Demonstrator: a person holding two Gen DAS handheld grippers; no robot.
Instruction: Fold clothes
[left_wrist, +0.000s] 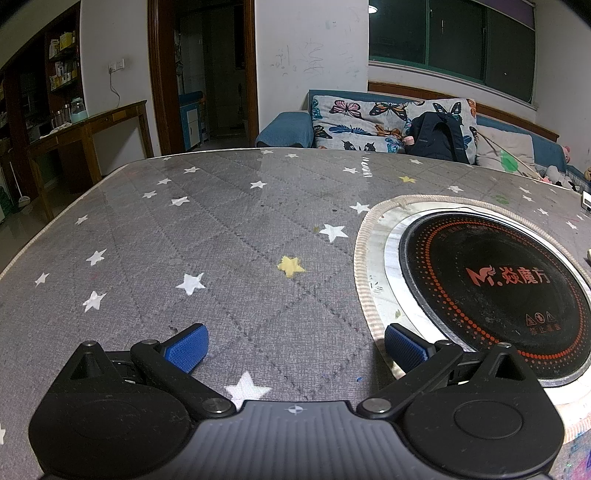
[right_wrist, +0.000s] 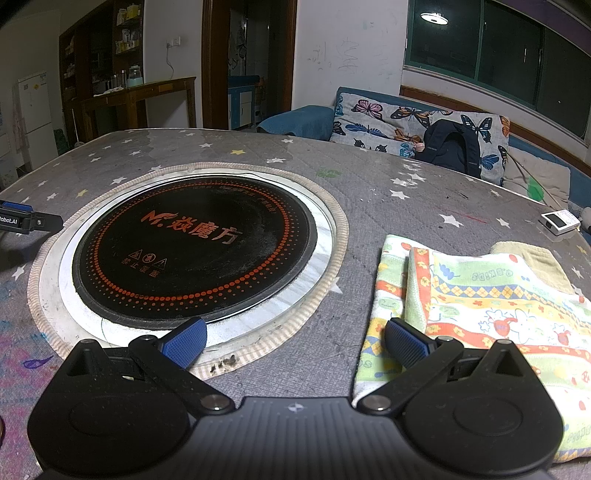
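**Both grippers spread above the surface, folded cloth at the near right**

Nearest the left wrist camera, the left gripper hangs with its blue pads wide apart and nothing between them, over the grey star-printed cover of the surface. A white star sits just under its body, and its right finger reaches over the near edge of the round black induction cooktop, which is sunk in the surface inside a pale braided ring.

In the right wrist view, the tip of the left gripper shows at the far left edge, beside the cooktop. The right gripper is likewise spread and holds nothing; its left pad lies over the cooktop's near rim and its right pad over the near left edge of the cloth.

The folded cloth lies flat on the surface at the near right, just beside the cooktop ring. It is a child's printed fabric in pale green, yellow, orange and white, with small red figures and diamond borders, stacked in a few layers with a plain yellowish corner showing at its far right. A small white device sits further right, apart from the cloth.
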